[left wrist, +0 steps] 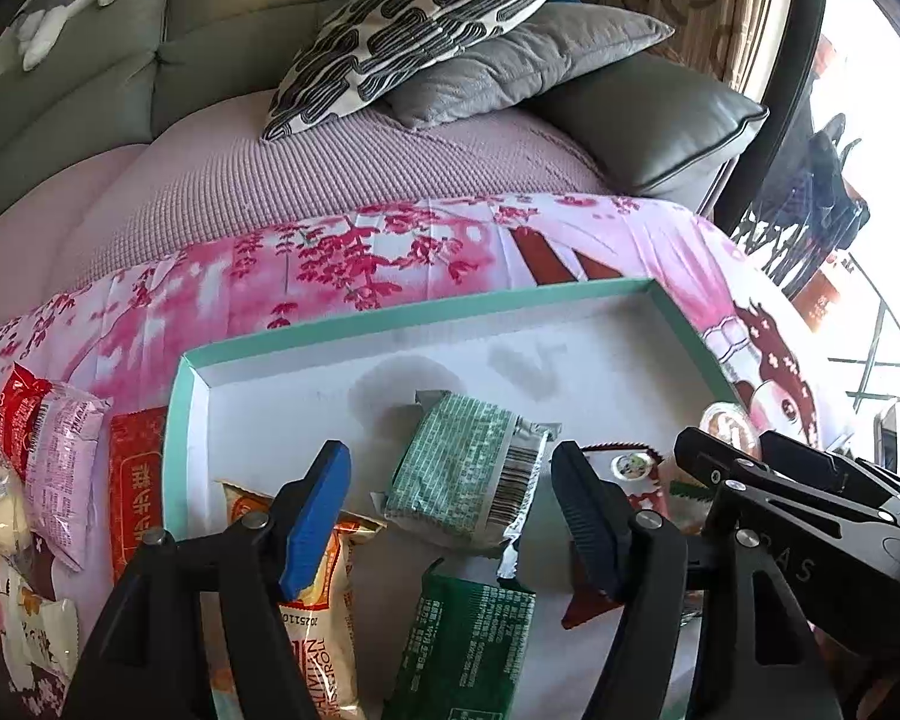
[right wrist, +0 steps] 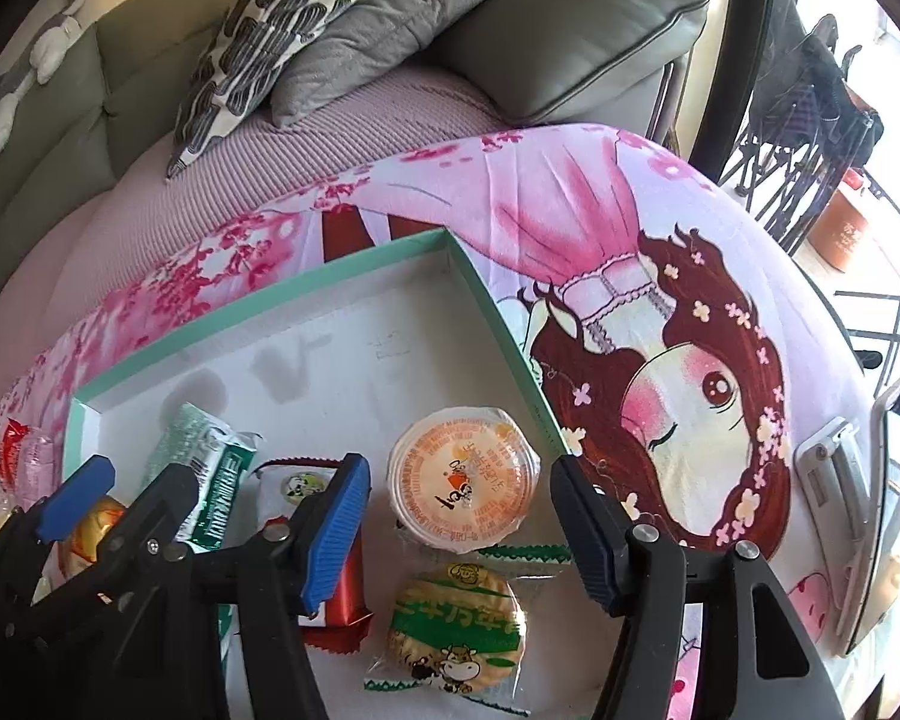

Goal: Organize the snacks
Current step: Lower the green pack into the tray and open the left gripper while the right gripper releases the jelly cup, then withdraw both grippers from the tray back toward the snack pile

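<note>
Both grippers are hanging over the teal tray (left wrist: 177, 420), jaws wide and holding nothing. The left gripper (left wrist: 450, 510) is straddling the pale green packet (left wrist: 471, 468); closing squarely across its middle should be avoiding a slip.

The right gripper (right wrist: 459, 516) is held wide open over the teal-rimmed tray (right wrist: 498, 324); a jelly cup (right wrist: 463, 477) and round cracker packet (right wrist: 456, 630) are framed between its fingers.

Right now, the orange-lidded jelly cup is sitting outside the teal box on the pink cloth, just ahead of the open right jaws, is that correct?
Not quite: the jelly cup sits inside the teal box, on its white floor near the right wall, not on the pink cloth. The right wrist view shows this. It is indeed just ahead of the open right gripper.
</note>
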